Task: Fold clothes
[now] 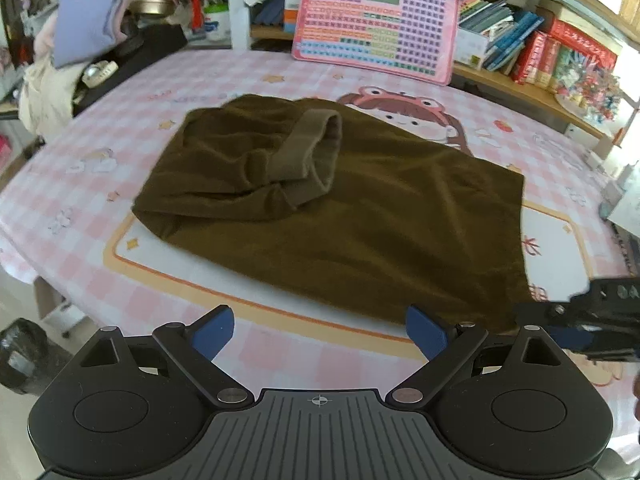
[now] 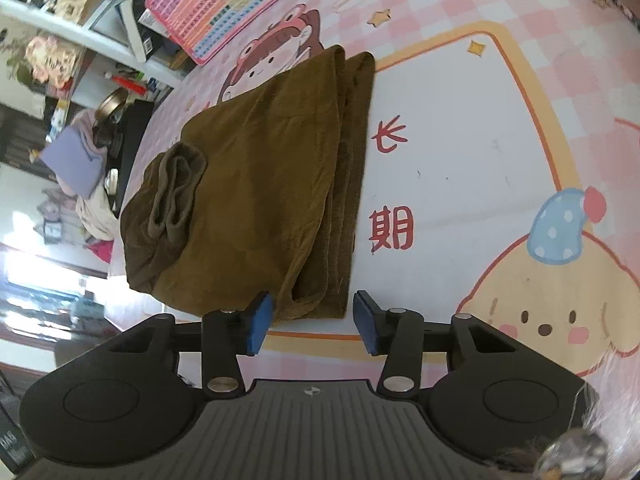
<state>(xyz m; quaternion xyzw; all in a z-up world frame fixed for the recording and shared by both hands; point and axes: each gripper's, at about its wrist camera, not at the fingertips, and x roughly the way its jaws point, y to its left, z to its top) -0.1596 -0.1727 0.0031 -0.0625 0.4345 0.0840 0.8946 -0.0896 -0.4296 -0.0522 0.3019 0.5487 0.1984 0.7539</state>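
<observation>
Clearly the brown garment [image 2: 256, 184] lies flat on the table [image 2: 460, 168], already doubled over with its layered edges stacked along one side, and the right hand-held gripper [image 2: 312, 322] sits at the near end of that stacked edge, so the cloth stretches straight ahead of it, long axis running away along the line of its fingers. Its jaws stand apart, released, straddling the near corner of the layers without gripping them; whether the blue pads [image 2: 258, 322] touch the fabric is hard to say from this angle, though they look just short of it. The left hand-held gripper [image 1: 318, 336] also stands spread and holds nothing, with the garment [image 1: 340, 208] ahead and somewhat to its right, and a strip of bare tablecloth between its fingertips and the nearest hem. A ribbed cuff [image 1: 308, 148] lies folded on top towards the far end from both tools. Seen from the left wrist, the right tool appears low to the right, beside the garment's near corner, so the right is the nearer of the two. My judgement is that the next fold turns on taking this near end and carrying it forward along the long axis towards the cuff.
</observation>
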